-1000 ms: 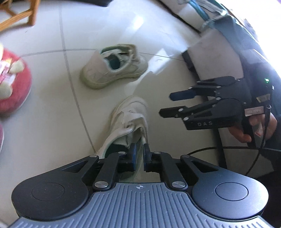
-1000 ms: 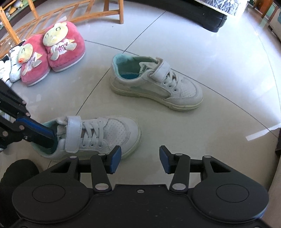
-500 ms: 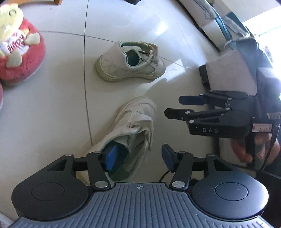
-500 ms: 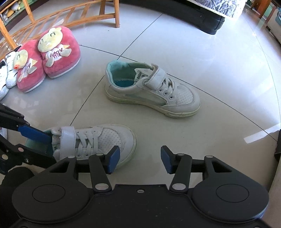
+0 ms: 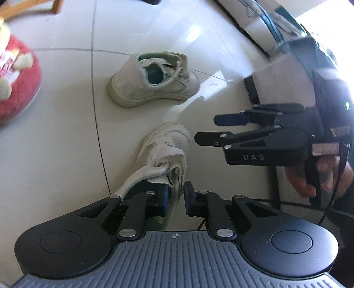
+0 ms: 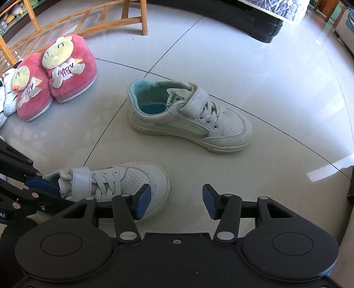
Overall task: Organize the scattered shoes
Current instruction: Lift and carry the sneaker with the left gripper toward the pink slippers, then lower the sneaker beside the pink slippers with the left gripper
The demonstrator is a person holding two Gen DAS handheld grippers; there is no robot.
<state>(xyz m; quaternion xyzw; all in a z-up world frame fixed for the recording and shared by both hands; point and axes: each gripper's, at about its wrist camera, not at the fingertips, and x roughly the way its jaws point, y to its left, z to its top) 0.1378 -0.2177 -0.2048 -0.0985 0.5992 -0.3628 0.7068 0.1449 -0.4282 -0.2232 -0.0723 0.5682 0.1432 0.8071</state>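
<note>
The tiled floor (image 6: 276, 73) fills both views, but only my right wrist view takes in the wooden rack (image 6: 73, 17) far ahead and to the left of my right tool (image 6: 174, 202), the pair of pink plush slippers (image 6: 55, 77) just in front of it, and a sliver of white shoes (image 6: 6, 97) at the left edge beside them; my left wrist view catches just one blurred red slipper at its left edge and instead shows a dark bag (image 5: 309, 73) to the right, along with my right hand (image 5: 318, 175) on the handle. The far sneaker (image 6: 188, 117) stands upright on the floor well ahead of both tools, its toe to the right as my right tool sees it, its teal lining open to view and nothing inside that I can make out. The near sneaker (image 5: 163, 159) lies directly ahead of my left tool (image 5: 177, 197), heel end towards me. My left tool is pinched nearly closed on that sneaker's collar wall, one pad inside the opening and one outside. My right tool stands about half open with nothing between its pads, poised just beside the near sneaker's toe without touching it.
</note>
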